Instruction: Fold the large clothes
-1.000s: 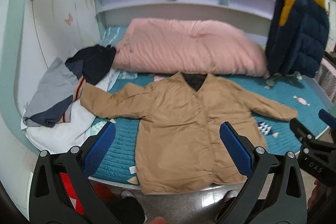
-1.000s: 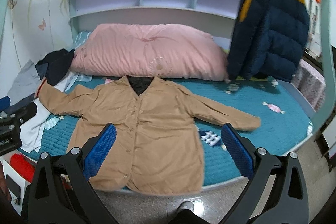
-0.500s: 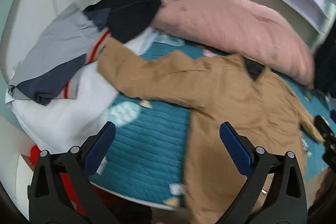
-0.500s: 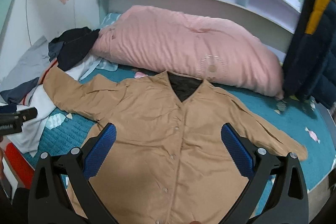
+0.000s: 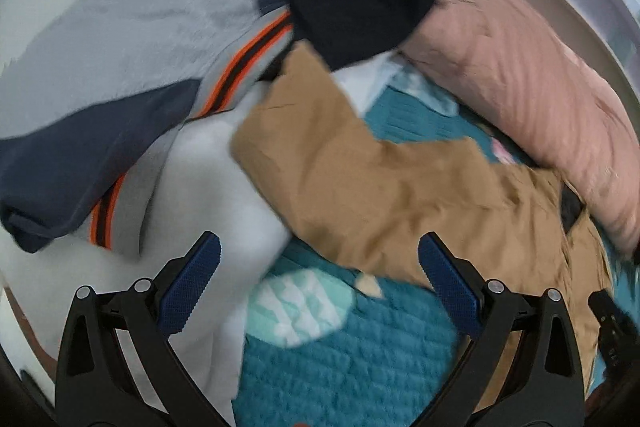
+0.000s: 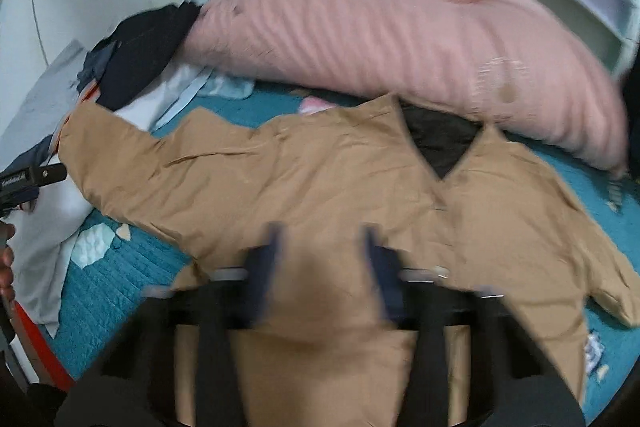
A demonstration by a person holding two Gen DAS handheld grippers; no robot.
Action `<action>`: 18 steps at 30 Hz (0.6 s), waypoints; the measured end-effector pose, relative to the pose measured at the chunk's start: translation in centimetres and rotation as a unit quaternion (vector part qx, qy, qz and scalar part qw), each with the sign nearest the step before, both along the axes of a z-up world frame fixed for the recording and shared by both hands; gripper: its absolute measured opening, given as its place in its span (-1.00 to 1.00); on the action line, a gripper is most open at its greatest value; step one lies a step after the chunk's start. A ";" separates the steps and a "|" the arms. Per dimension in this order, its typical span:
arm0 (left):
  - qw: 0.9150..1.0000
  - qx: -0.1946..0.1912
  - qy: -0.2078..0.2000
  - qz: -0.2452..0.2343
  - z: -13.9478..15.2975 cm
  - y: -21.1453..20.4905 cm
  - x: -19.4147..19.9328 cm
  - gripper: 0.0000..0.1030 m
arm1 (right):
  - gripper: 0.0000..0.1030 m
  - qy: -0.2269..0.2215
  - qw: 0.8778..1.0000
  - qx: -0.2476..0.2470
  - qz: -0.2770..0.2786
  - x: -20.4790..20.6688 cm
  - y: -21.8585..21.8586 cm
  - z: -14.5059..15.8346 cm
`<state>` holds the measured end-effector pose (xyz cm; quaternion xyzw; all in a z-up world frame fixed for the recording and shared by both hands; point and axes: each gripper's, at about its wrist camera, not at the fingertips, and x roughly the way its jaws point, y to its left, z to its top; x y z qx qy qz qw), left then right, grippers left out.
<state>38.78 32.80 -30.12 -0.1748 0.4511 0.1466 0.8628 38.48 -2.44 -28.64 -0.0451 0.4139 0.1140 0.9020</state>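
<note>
Left hand-held gripper [image 5: 319,269] wide; right hand-held gripper [image 6: 320,259] closing over smooth tan jacket [image 6: 320,179]

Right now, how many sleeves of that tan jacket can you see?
2. The tan jacket lies flat on the bed: left sleeve reaches onto the clothes pile; right sleeve stretches across the teal bedspread.

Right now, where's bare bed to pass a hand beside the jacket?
Bare teal quilt lies below the tan jacket sleeve, bordered by the white garment. Crowded: the clothes pile at the cuff and the pink duvet along the collar.
</note>
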 end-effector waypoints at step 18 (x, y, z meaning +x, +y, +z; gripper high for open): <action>0.999 -0.021 0.015 0.026 -3.6 3.9 6.0 -0.26 | -0.97 0.079 0.994 0.035 0.060 5.8 6.9 -8.1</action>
